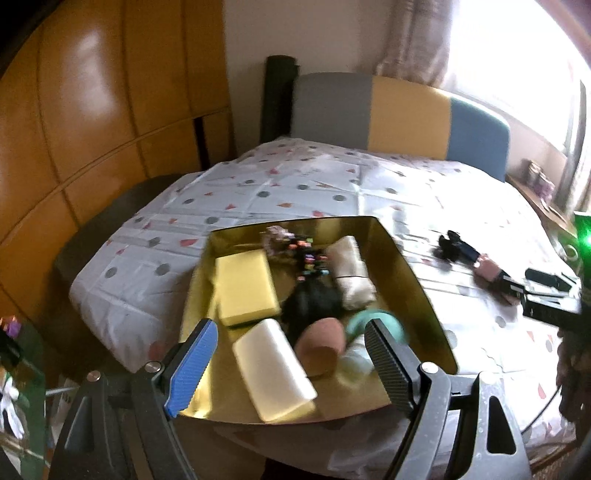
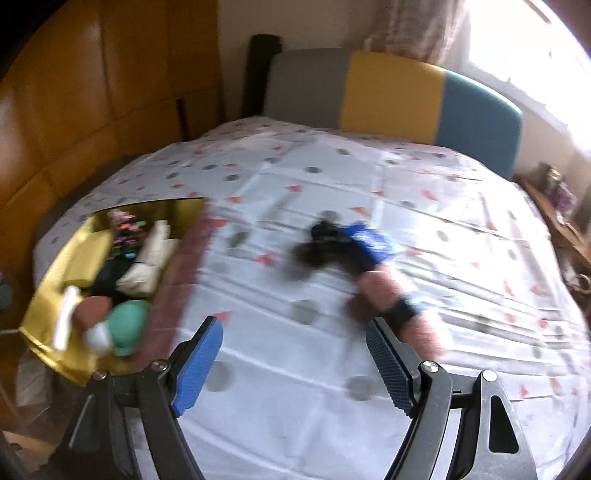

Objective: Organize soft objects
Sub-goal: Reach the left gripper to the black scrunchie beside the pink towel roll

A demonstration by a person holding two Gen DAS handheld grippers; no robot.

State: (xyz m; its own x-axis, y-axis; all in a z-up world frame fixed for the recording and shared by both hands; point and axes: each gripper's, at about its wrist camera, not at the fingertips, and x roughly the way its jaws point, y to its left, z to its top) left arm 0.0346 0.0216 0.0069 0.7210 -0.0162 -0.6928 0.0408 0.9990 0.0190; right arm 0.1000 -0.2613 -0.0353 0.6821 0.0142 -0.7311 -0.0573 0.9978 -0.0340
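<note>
A glossy orange-brown wardrobe fills the upper left of both views. In the upper middle stands a padded headboard in grey, yellow and blue panels, against a pale wall. A bright window glares at the upper right, with what may be a patterned curtain beside it. A dotted white sheet covers the middle.

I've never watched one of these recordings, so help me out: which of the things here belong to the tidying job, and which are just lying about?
Part of the job:
- gold tray
- yellow sponge
- white foam block
- brown makeup sponge
- rolled beige cloth
- green soft item
- dark and pink soft items on the tablecloth, too blurred to name

Just lying about:
- striped headboard
- wooden wardrobe
- curtain
</note>
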